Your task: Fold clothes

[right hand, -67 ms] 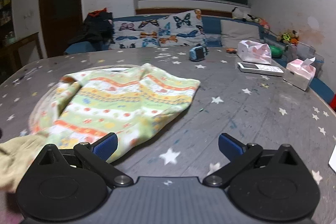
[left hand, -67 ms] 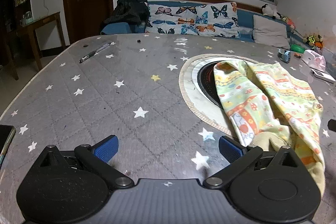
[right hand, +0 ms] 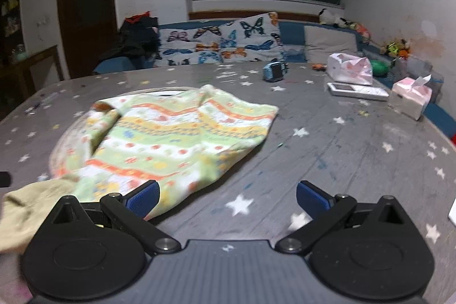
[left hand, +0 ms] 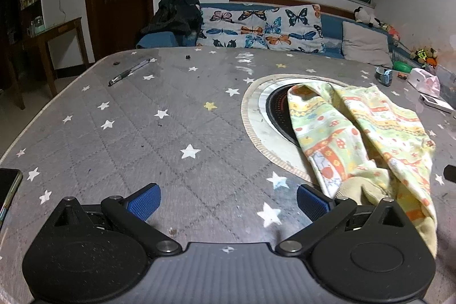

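Observation:
A small patterned garment [left hand: 362, 133] in green, yellow and orange lies rumpled on the grey star-print table [left hand: 142, 133], partly over a round inset burner [left hand: 278, 110]. Its plain yellow cuff [left hand: 356, 187] lies just past my left gripper's right finger. My left gripper [left hand: 228, 200] is open with only table between its blue pads. In the right wrist view the same garment [right hand: 176, 138] spreads ahead and to the left. My right gripper [right hand: 226, 198] is open, its left pad [right hand: 144, 198] over the garment's near edge.
A pen [left hand: 128, 73] lies at the table's far left and a phone [left hand: 8, 193] at its left edge. A toy watch [right hand: 273, 71], a pink bag [right hand: 350, 73], a white device [right hand: 356, 90] and a tissue box [right hand: 410, 97] stand at the right. A sofa [left hand: 256, 30] lies beyond.
The right wrist view has shifted a little and is blurred by motion. The garment and the left gripper look unchanged.

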The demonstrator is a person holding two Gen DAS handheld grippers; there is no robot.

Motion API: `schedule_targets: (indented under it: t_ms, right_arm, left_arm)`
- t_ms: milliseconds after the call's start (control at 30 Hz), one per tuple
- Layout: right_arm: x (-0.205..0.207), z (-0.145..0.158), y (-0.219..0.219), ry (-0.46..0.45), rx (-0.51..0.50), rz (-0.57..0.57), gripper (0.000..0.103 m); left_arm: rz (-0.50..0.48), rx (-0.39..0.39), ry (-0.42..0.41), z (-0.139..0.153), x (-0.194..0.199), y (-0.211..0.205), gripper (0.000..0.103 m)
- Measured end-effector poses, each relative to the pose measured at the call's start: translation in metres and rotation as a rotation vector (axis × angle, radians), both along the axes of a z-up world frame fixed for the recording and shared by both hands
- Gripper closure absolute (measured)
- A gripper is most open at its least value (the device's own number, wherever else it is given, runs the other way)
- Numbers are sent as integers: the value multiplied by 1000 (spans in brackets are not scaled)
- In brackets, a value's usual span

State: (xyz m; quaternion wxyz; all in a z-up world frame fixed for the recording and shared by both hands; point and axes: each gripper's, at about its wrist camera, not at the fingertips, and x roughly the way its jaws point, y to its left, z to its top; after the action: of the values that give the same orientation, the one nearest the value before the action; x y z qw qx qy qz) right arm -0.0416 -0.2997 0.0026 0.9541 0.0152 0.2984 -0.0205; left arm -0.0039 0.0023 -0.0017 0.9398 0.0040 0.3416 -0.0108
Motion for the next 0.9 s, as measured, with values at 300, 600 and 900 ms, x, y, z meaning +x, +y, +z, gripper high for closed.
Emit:
schedule_targets:
  t_ms: [300, 600, 900]
  right_arm:
    - [-31, -3, 20, -36, -41, 40, 0]
    - [-48, -2, 23, 64, 57, 111, 1]
    - [-57, -4, 27, 85, 58, 120, 1]
  left_arm:
    - [-63, 22, 9, -11, -13, 4, 0]
    - [-88, 18, 25, -10, -23, -10, 0]
    - [-112, 23, 34, -9, -33, -24, 0]
